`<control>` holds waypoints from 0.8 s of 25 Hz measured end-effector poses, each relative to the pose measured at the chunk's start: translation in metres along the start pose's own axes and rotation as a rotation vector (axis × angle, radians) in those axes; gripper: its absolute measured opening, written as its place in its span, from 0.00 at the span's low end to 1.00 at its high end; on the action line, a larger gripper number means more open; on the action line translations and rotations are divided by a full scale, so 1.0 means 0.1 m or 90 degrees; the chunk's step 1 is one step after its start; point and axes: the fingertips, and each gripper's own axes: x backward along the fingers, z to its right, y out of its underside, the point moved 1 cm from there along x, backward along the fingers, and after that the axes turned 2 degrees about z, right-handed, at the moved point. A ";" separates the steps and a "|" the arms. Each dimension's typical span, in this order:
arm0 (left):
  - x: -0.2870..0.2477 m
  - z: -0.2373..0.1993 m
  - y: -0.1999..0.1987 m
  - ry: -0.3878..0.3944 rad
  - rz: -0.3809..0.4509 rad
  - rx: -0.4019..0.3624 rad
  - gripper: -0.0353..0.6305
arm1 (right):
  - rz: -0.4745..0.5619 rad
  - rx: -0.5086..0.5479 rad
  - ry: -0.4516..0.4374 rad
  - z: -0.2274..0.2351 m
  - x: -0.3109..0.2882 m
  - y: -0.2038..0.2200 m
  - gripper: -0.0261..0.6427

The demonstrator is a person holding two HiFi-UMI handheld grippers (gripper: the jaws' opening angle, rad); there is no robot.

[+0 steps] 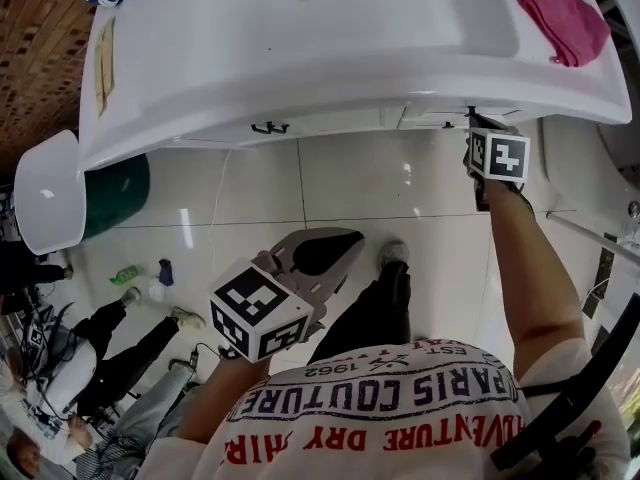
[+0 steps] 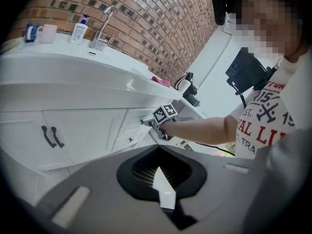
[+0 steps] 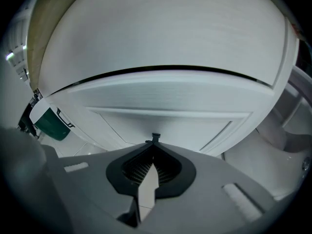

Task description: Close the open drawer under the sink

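**Bathroom interior.** Rear wall: red-brown brick wall (image 2: 156, 23), meeting a plain pale wall (image 2: 209, 72) at its right end. Floor: glossy white floor tiles (image 1: 370, 183) with thin dark joints, carrying bright streaks of reflected light. Furniture: white vanity cabinet (image 2: 87, 130) with panelled double doors and a pair of dark door handles (image 2: 51, 136). A dark green bin (image 1: 115, 193) stands on the floor by the cabinet's left end in the head view. Just beside the bin is a rounded white fixture (image 1: 45, 193) of uncertain kind.
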 end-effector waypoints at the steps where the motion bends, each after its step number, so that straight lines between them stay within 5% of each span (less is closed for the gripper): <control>1: 0.01 0.01 0.01 -0.001 0.000 -0.001 0.04 | -0.003 0.004 -0.003 -0.01 0.00 0.00 0.06; 9: 0.07 0.31 0.00 -0.007 0.020 -0.018 0.04 | -0.013 0.048 -0.098 -0.24 0.52 0.22 0.05; 20: 0.32 1.51 0.45 -0.008 0.047 -0.062 0.04 | 0.044 0.028 -0.352 -1.22 2.92 1.02 0.05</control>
